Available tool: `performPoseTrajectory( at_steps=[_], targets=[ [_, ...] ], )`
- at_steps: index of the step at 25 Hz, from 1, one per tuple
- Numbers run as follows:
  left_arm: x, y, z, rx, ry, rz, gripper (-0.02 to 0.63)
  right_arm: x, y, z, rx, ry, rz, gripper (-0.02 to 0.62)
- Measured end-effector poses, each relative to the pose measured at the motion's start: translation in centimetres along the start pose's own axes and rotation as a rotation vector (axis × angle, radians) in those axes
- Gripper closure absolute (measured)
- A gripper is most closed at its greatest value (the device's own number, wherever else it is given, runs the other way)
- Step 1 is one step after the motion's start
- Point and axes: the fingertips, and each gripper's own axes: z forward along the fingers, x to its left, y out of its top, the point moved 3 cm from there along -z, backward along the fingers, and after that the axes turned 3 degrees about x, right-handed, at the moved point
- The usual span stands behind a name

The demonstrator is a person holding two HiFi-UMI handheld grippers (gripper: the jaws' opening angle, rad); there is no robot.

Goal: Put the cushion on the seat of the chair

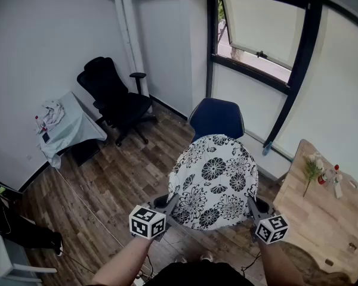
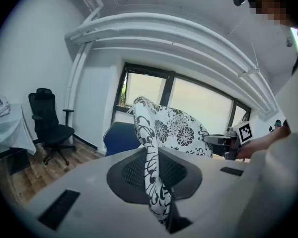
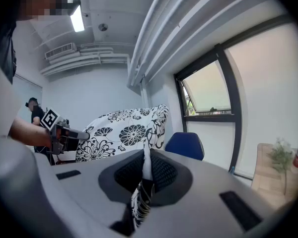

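Left hand-held gripper point(image 1: 169, 203), right hand-held gripper point(image 1: 251, 207) clamp cushion point(image 1: 213, 180) by opposite edges; chair point(image 1: 216, 119) beyond it; open floor point(image 1: 116, 177) leftward

White walls point(image 1: 48, 40), dark plank floor point(image 1: 107, 183) — black office chair point(image 1: 116, 97), open window point(image 1: 264, 24), wooden table point(image 1: 319, 219)

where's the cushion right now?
Head view, lower centre: the floral cushion is held up, pinched between the left gripper and right gripper, in front of the blue chair by the window.
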Motion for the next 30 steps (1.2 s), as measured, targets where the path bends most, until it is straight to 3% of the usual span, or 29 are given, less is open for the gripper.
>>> performPoseTrajectory(
  at_steps=[12, 20, 30],
  targets=[
    [-0.8, 0.0, 0.5, 0.000, 0.027, 0.003, 0.580, 1.0, 0.9, -0.2, -0.038, 0.031, -0.101, 0.559],
    [-1.9, -0.5, 0.1, 0.002, 0.082, -0.033, 0.580, -0.4, 0.1, -1.0, -0.039, 0.049, 0.000, 0.560],
    [-1.9, -0.4, -2.5, 0.021, 0.078, -0.014, 0.580, 1.5, 0.9, -2.1, -0.055, 0.031, 0.023, 0.560]
  ],
)
